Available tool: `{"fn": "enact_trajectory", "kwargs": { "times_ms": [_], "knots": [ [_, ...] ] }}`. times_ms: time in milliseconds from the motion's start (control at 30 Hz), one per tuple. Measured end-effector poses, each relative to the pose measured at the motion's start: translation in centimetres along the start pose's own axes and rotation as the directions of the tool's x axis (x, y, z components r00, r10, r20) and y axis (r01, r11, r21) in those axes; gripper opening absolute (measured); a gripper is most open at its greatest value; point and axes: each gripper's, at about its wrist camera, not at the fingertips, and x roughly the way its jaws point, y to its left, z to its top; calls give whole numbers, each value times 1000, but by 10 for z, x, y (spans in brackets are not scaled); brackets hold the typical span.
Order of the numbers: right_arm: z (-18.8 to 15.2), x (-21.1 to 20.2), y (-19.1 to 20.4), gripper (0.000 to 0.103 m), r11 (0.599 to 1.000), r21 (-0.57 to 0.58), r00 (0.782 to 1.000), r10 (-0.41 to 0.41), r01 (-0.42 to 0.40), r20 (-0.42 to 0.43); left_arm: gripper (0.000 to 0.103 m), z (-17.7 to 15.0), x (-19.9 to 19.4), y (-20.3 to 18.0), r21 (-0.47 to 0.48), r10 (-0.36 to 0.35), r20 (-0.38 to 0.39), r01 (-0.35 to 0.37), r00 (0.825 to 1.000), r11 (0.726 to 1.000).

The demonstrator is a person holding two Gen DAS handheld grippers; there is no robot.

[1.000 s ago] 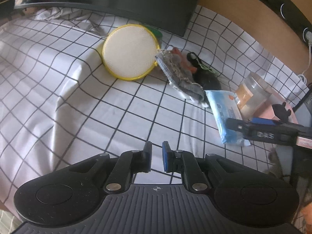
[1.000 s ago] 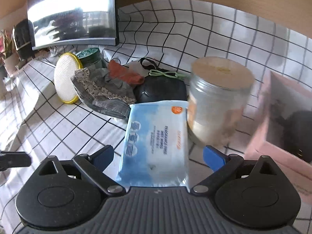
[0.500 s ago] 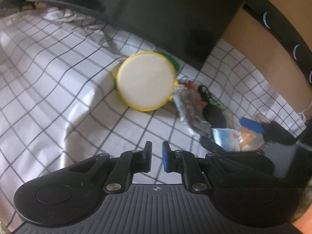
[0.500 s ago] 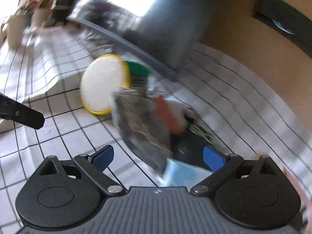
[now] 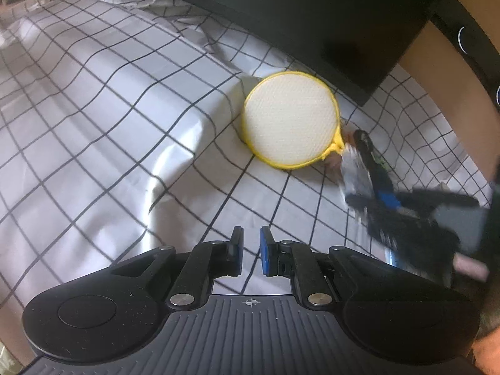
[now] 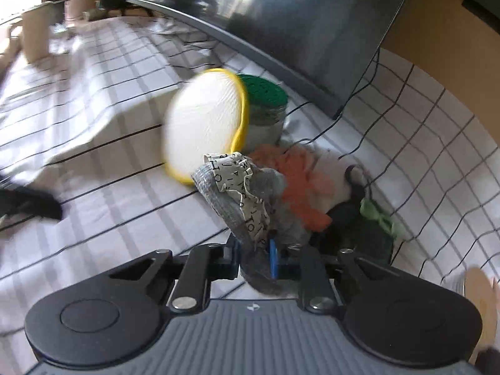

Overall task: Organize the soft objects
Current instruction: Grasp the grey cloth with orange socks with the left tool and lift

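In the left wrist view, the right gripper (image 5: 384, 200) is a dark smear, and the grey cloth (image 5: 356, 175) at its tip is too blurred to read. The yellow-rimmed round pouch (image 5: 292, 120) hides the things behind it. In the right wrist view, the pouch (image 6: 203, 128) is motion-smeared, and covers part of the green-lidded jar (image 6: 267, 106). The cloth's (image 6: 247, 200) lower end vanishes between the fingers (image 6: 273, 261). A tan disc (image 6: 479, 300) is cut off by the right edge.
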Motion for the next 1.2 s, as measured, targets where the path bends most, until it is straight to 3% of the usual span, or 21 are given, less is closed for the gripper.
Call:
{"fn": "enact_trajectory", "kwargs": {
  "times_ms": [433, 467, 500, 567, 600, 767, 933, 1100, 1200],
  "knots": [
    [-51, -63, 46, 18, 976, 21, 975, 219, -219, -36, 13, 7, -14, -42, 158, -63, 39, 56, 997, 986],
    [-54, -67, 46, 30, 973, 26, 973, 231, -231, -23, 13, 7, -15, -45, 168, -61, 46, 53, 997, 984],
    [-56, -71, 46, 51, 972, 27, 973, 232, -232, -11, 13, 8, -16, -48, 177, -55, 54, 45, 997, 983],
    [-60, -83, 44, 80, 977, 26, 977, 212, -213, 27, 13, 11, -18, -50, 183, -39, 72, 26, 997, 983],
    [-62, -88, 40, 84, 979, 26, 978, 203, -205, 49, 13, 12, -19, -51, 182, -30, 81, 15, 996, 983],
    [-78, -107, 15, 84, 983, 80, 985, 158, -164, 75, 13, 14, -19, -57, 195, 12, 92, -29, 996, 980],
    [-103, -113, -21, 84, 977, 194, 996, 81, -87, 40, 13, -4, 1, -88, 285, 1, 3, -2, 1000, 959],
    [-132, -119, -51, 84, 953, 303, 1000, -6, 5, 0, 16, -39, 29, -128, 405, 158, -29, -133, 987, 905],
    [-149, -120, -67, 84, 932, 357, 998, -60, 66, -27, 17, -48, 41, -136, 408, 139, -84, -93, 987, 908]
  ]
}}
